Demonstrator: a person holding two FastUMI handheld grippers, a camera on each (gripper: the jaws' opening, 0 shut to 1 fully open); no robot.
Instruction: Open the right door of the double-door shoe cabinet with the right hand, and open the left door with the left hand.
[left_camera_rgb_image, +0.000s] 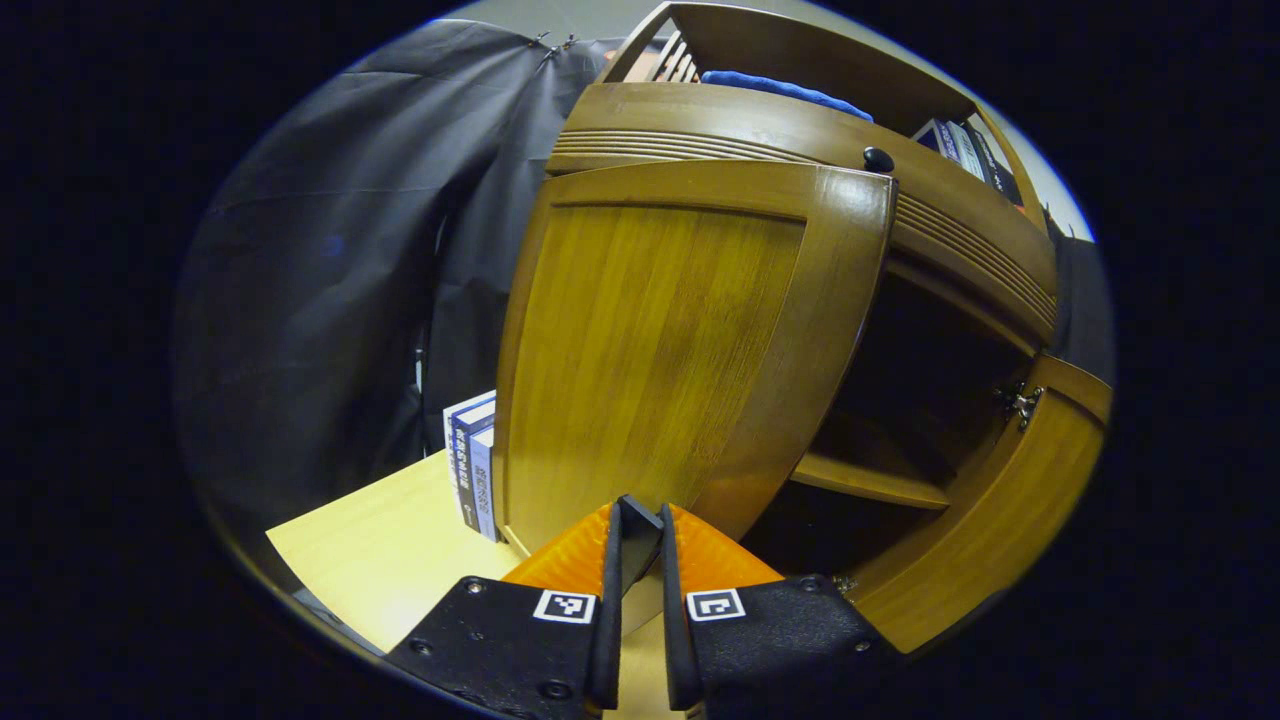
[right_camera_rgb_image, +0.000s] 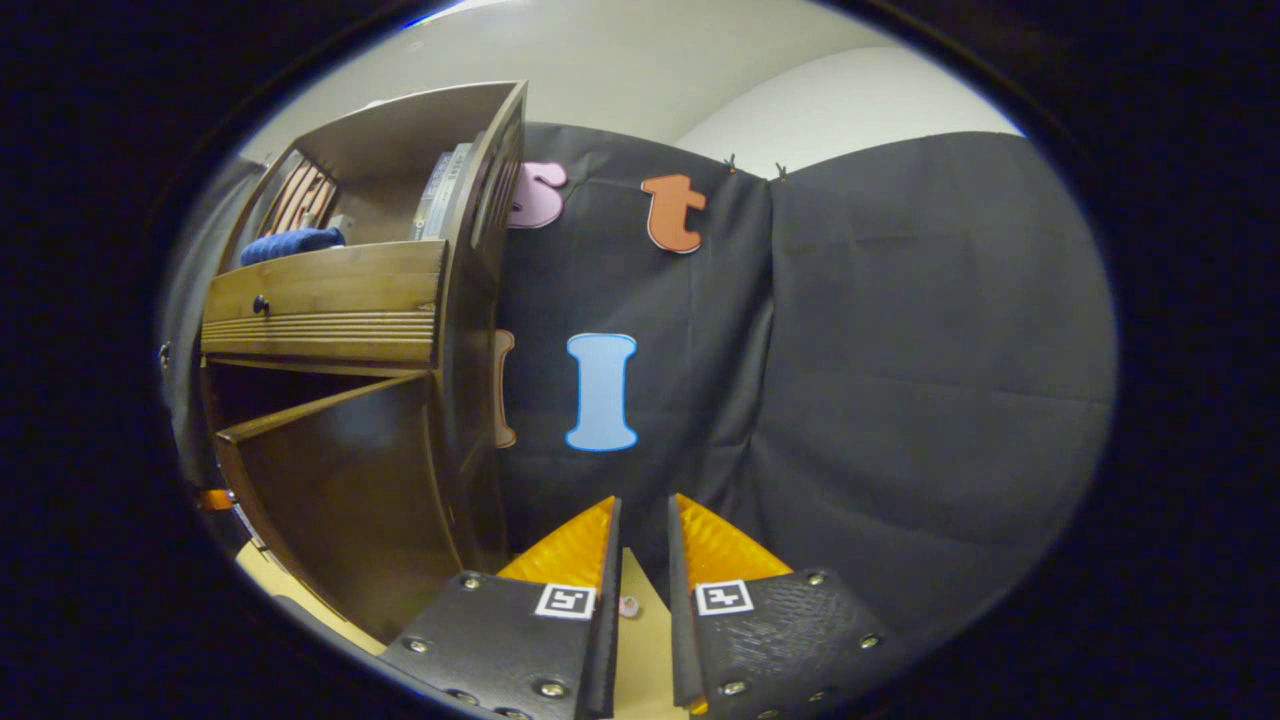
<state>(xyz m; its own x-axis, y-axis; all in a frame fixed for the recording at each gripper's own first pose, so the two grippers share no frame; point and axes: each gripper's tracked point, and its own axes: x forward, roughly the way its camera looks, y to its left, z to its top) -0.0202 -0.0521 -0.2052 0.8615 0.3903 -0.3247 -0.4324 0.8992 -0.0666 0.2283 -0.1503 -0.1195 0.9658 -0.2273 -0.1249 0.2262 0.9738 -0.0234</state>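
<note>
both tongs narrow, holding nothing: my left gripper (left_camera_rgb_image: 640, 545) sits at the open left door (left_camera_rgb_image: 660, 350) lower edge; right gripper (right_camera_rgb_image: 643, 540) beside the open right door (right_camera_rgb_image: 350, 490). book labels unreadable.

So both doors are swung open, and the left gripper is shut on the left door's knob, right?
Not quite. Both doors are open, but in the left gripper view the left gripper is not shut on the knob: its fingers close around a dark piece at the lower edge of the left door. The right door hangs open too.
</note>
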